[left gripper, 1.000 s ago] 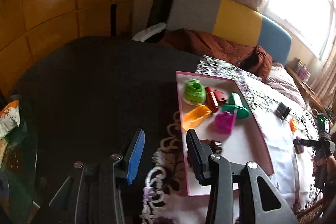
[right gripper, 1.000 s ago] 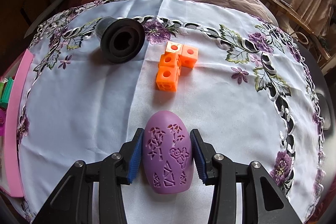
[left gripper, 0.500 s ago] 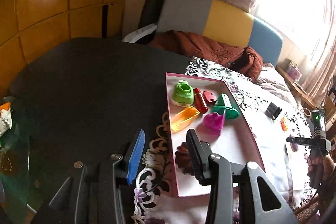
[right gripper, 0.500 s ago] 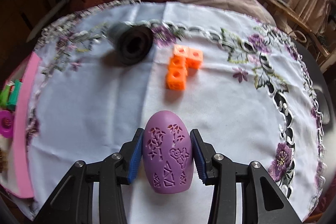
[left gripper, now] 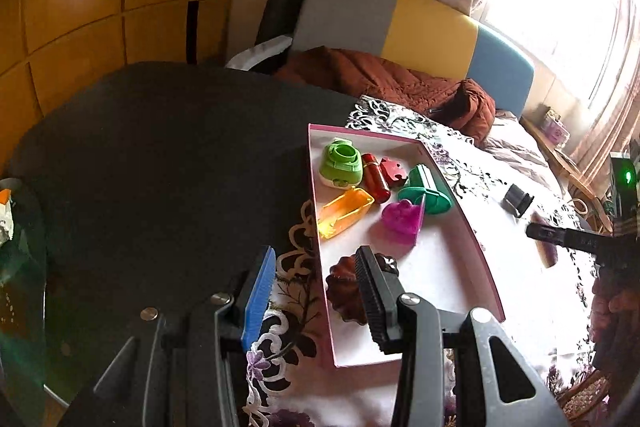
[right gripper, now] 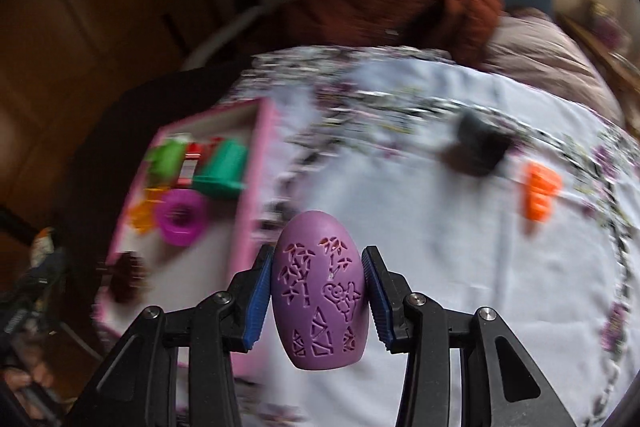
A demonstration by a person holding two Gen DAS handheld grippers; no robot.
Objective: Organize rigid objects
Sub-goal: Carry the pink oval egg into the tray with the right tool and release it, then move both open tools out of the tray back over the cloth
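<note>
My right gripper [right gripper: 319,291] is shut on a purple egg-shaped piece [right gripper: 319,291] with cut-out patterns, held above the white embroidered cloth [right gripper: 440,267] just right of the pink box [right gripper: 256,187]. That view is motion-blurred. The pink box [left gripper: 316,227] holds a green piece [left gripper: 340,163], a red cylinder [left gripper: 375,177], a teal piece [left gripper: 424,189], an orange tray [left gripper: 344,211], a magenta piece [left gripper: 402,217] and a dark brown fluted mould [left gripper: 344,291]. My left gripper [left gripper: 316,291] hovers open over the box's near left corner, gripping nothing.
A black cylinder [right gripper: 478,143] and an orange cube cluster [right gripper: 540,191] lie on the cloth to the right. The dark tabletop [left gripper: 160,167] spreads left of the box. A brown jacket [left gripper: 380,83] lies on the sofa behind. A glass side table [left gripper: 20,267] stands far left.
My right gripper has lifted the purple egg off the cloth and swung left, bringing the pink box into its view. The left gripper has hardly moved.
</note>
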